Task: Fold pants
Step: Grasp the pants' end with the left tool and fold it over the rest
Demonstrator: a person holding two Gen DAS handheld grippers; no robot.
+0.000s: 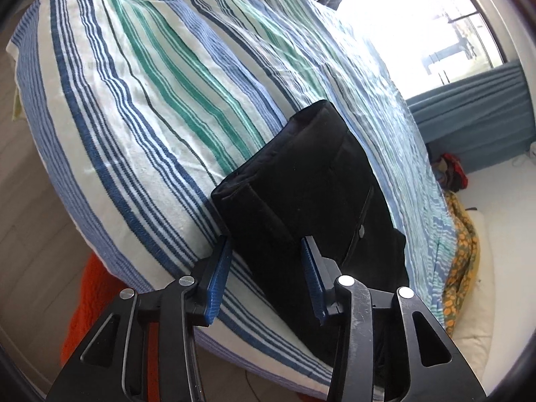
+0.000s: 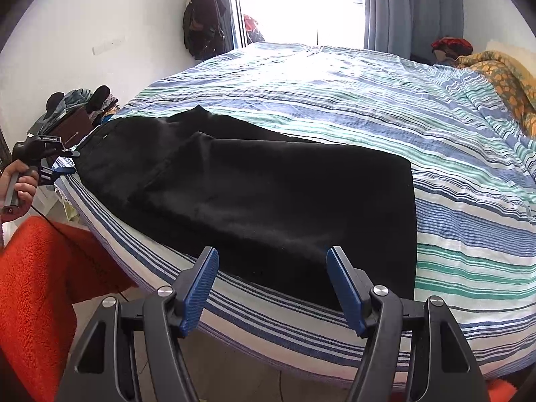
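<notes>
1. An orange rug [image 2: 37,274] lies on the floor, left of the bed [image 2: 452,201].
2. The left tongs [image 1: 266,266] gape wide, empty.
3. The black pants [image 2: 254,194], folded, lie near the bed's edge.
4. The right tongs [image 2: 272,278] gape wide, empty.

I am counting one pair of black pants [image 2: 254,194] lying by the striped bedspread's [image 2: 368,107] near edge, two grippers, the left gripper [image 1: 266,264] and right gripper [image 2: 272,283], and one orange rug [image 2: 37,268].
</notes>
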